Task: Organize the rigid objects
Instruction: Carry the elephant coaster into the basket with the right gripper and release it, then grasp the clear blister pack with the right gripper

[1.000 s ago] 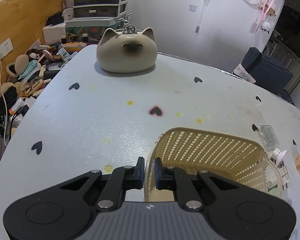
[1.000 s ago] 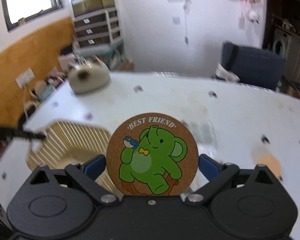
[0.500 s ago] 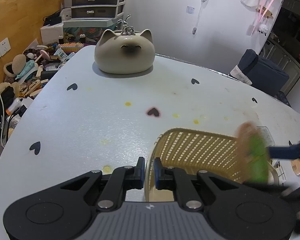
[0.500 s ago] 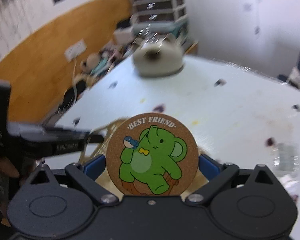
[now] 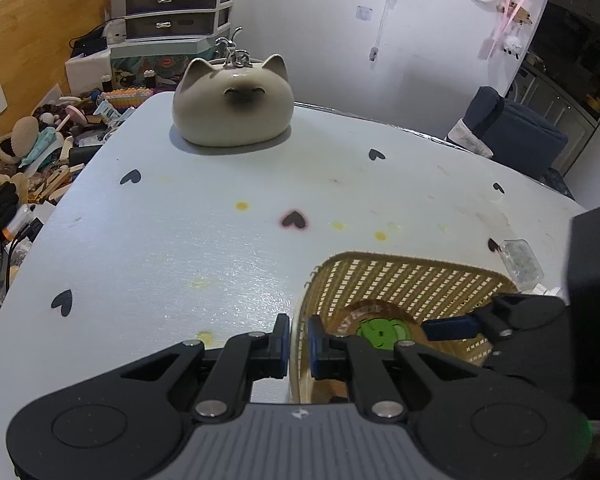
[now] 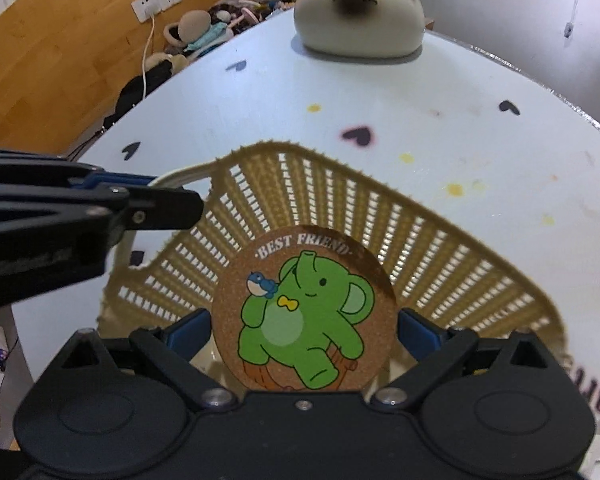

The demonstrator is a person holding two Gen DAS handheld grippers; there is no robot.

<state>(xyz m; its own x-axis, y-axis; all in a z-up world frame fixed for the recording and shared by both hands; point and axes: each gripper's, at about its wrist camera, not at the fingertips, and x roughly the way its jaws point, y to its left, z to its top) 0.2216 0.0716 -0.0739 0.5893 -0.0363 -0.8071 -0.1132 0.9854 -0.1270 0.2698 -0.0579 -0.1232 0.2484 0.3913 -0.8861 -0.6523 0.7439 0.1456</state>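
Item: cork coaster (image 6: 306, 312), printed "BEST FRIEND" over a green elephant with a blue bird, clamped edgewise in my right gripper (image 6: 304, 326) inside the basket (image 6: 452, 240); my left gripper (image 5: 299, 338) pinches the basket's rim; cat jar (image 5: 233, 106) on the table (image 5: 180, 240) beyond

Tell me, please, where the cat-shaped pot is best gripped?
Probably by the metal handle on top of the cat pot, coming from above: the body is wide, smooth and rounded, likely too broad for the fingers, while the handle stands up thin and clear.

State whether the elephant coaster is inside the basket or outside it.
Inside: the coaster, gripped by the right gripper, sits below the basket rim.
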